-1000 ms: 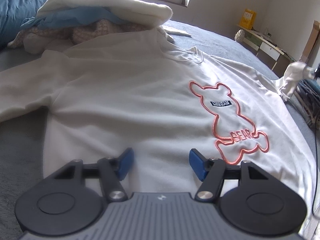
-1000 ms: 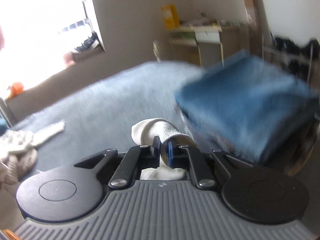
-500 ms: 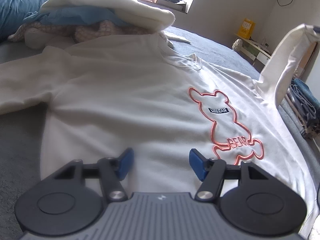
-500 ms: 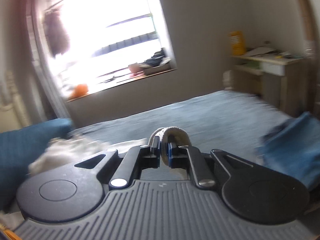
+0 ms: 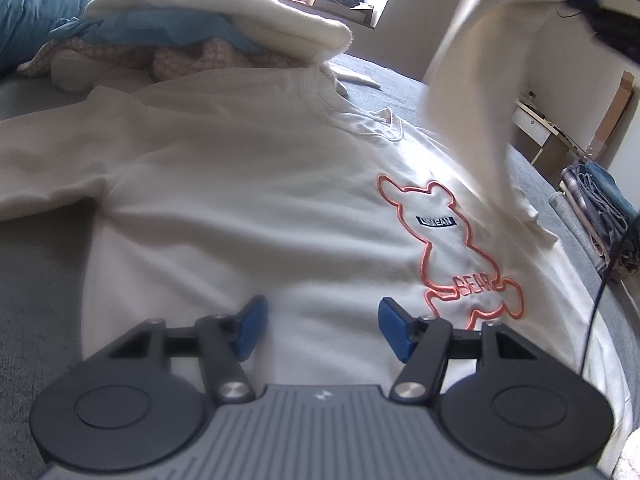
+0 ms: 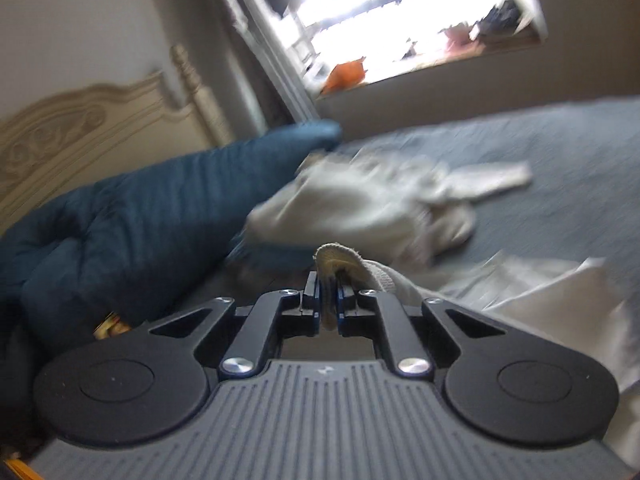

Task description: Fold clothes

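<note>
Flat shirt [image 5: 240, 208] ahead lies open to the head-end clothes pile [image 5: 208, 36], while the lifted sleeve [image 5: 480, 80] hangs across the bed's [image 5: 36, 280] right side.

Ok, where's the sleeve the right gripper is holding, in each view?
Left wrist: the sleeve hangs lifted at upper right, above the bear print.
Right wrist: its cuff is pinched in the right gripper, centre frame.
Shared landmark: the pile of clothes on the bed.
</note>
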Motion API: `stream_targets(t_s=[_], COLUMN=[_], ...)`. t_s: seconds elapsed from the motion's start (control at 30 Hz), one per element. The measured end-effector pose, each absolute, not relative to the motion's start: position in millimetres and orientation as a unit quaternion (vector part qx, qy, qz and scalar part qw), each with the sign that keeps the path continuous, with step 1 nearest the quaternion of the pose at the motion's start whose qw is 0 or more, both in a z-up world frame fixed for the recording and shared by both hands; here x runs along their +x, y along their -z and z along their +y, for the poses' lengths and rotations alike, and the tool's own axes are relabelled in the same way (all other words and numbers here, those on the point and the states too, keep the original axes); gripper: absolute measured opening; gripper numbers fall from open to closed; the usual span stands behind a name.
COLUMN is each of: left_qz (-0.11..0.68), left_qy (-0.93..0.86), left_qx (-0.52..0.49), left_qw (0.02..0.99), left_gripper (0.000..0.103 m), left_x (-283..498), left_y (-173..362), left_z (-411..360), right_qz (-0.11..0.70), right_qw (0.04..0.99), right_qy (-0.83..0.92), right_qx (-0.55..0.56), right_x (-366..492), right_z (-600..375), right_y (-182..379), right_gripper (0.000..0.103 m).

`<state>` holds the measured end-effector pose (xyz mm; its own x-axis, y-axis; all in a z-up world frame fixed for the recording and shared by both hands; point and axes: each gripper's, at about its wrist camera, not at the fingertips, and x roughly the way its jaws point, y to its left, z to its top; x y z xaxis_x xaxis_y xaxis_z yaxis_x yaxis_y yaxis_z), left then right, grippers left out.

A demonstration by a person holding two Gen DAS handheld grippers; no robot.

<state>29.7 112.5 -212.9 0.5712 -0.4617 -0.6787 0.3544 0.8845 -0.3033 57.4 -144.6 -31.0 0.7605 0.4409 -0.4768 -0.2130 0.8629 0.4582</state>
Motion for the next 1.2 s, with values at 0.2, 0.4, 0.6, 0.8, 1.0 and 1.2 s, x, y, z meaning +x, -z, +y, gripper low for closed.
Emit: stream_targets(t_s=[0.2,0.4,0.6,0.8,1.0,1.2], left_qz=[0.402,0.402,0.407,0.410,0.396,0.385], left_qy=[0.230,0.230,0.223,0.219,0.229,0.226], left_qx=[-0.068,-0.068,-0.066,-0.076,-0.050,-0.042], left_qw=[0.884,0.884,0.883,0.882,0.888,0.894], left_gripper=[0.063,0.063,0.063,0.063,0.064,0.064], left_x=[28.3,29.3,28.5,29.4,26.1,24.5], left_y=[212.9,213.4,207.3,195.2,179.7,174.0], left_z=[113.0,112.1,116.8,123.7,113.6,106.9], right_qz=[0.379,0.346,0.365,0.363,0.364,0.363], right_qw=[0.872,0.862,0.818,0.810,0.815,0.817], right_qy=[-0.183,-0.102,-0.021,-0.009,-0.006,-0.006], right_qx=[0.251,0.356,0.444,0.460,0.451,0.448], right_x=[48.2,-1.7,-55.2,-71.7,-77.4,-82.1], right_z=[-135.1,-201.4,-240.4,-247.2,-247.5,-248.3], right_y=[92.0,117.6,189.0,219.0,235.8,249.4], right_gripper=[0.017,0.028,0.030,0.029,0.027,0.027])
